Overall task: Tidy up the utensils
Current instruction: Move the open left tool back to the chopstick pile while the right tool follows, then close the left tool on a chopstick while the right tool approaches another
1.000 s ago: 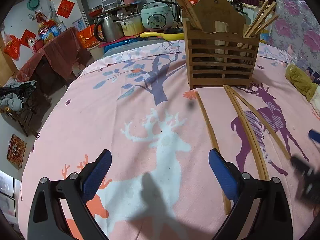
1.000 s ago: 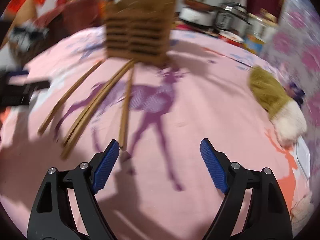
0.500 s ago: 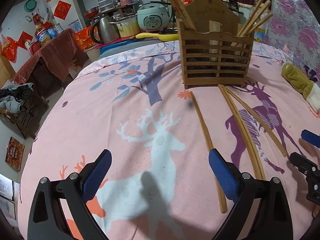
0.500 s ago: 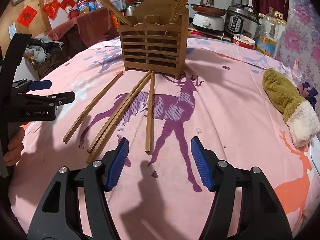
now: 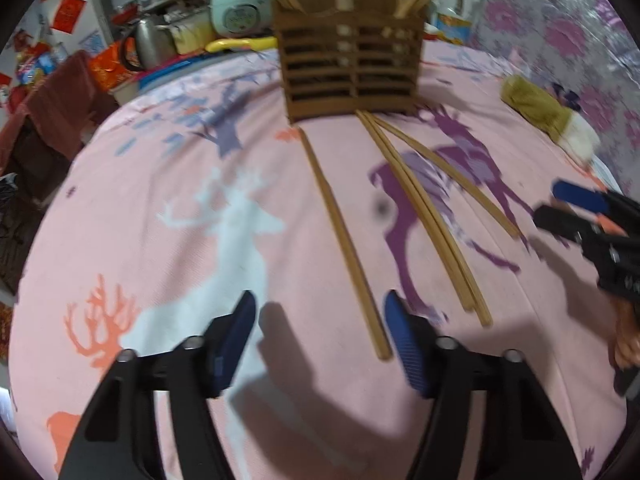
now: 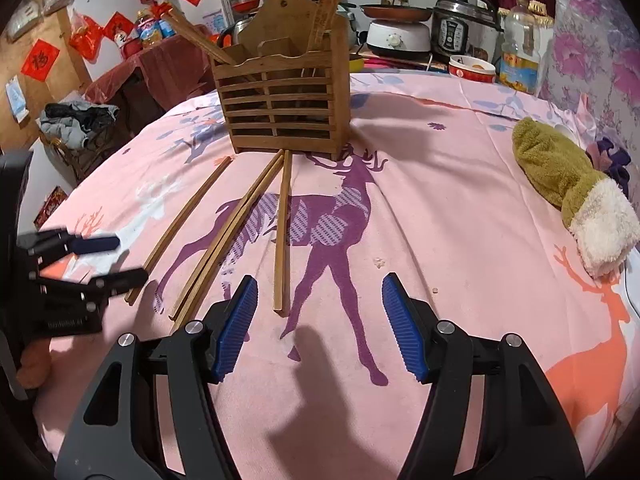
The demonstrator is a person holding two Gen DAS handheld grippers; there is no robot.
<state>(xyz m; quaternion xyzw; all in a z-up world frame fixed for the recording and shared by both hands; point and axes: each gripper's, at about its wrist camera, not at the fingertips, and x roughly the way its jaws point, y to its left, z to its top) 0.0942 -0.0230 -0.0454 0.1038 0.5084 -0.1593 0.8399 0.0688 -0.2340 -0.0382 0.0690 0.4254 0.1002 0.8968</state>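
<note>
A slatted wooden utensil holder [image 5: 348,64] [image 6: 282,104] stands on the pink deer tablecloth with several chopsticks upright in it. Several loose wooden chopsticks lie in front of it: a single one [image 5: 344,240] [image 6: 180,224], a pair side by side [image 5: 424,216] [image 6: 228,236] and another single [image 5: 448,176] [image 6: 282,232]. My left gripper [image 5: 320,336] is open and empty, just above the near end of the left single chopstick. My right gripper [image 6: 316,320] is open and empty, just behind the near end of the right single chopstick.
A green and white plush mitt [image 6: 568,188] [image 5: 544,112] lies at the table's right side. Beyond the table's far edge are rice cookers [image 6: 464,32], a kettle [image 5: 148,40], bottles and a red-draped side table [image 6: 132,80]. Each gripper shows in the other's view.
Both grippers have narrowed their opening and moved in toward the loose chopsticks. The left gripper shifted right and forward, so the left chopstick's end now lies by its right finger.
</note>
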